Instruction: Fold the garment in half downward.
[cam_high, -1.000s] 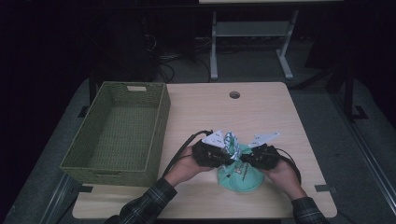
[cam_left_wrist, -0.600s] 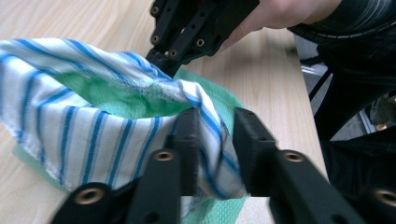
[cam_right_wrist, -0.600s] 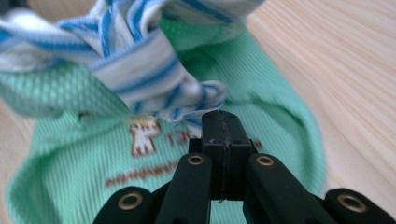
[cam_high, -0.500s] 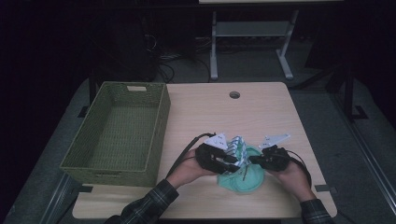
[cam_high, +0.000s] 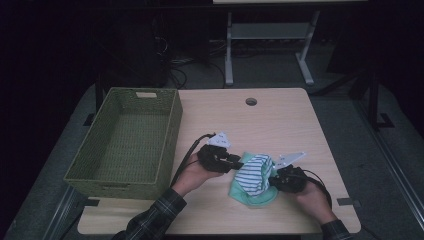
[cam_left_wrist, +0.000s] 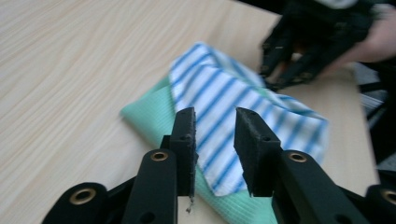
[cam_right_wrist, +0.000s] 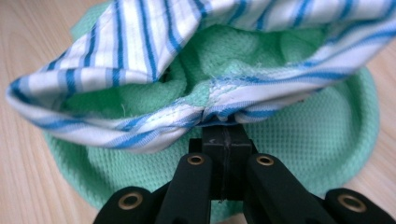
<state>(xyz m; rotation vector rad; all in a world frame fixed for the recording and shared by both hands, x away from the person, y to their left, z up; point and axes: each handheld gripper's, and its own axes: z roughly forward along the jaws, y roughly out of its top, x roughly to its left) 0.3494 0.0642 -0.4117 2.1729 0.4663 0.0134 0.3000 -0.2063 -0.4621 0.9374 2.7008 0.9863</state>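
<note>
The room is dark beyond a pale wooden table (cam_high: 280, 125), with a grey metal stand (cam_high: 270, 45) and loose cables on the floor behind it. A round cable hole (cam_high: 251, 101) sits near the table's far edge. On the table's left side stands a green woven basket (cam_high: 172, 130).

Toward the near edge lies a mint-green cloth (cam_high: 239, 189) with a blue-and-white striped cloth (cam_high: 255, 172) on top of it.

The person's forearms come in from below, the left in a plaid sleeve (cam_high: 155, 220). The left gripper (cam_high: 239, 163) points rightward at the cloths' left edge, its jaws parted just above the striped cloth, nothing between them. The right gripper (cam_high: 272, 181) comes from the other side, its jaws pinched tight on the striped cloth's hem, which is lifted off the green one.
</note>
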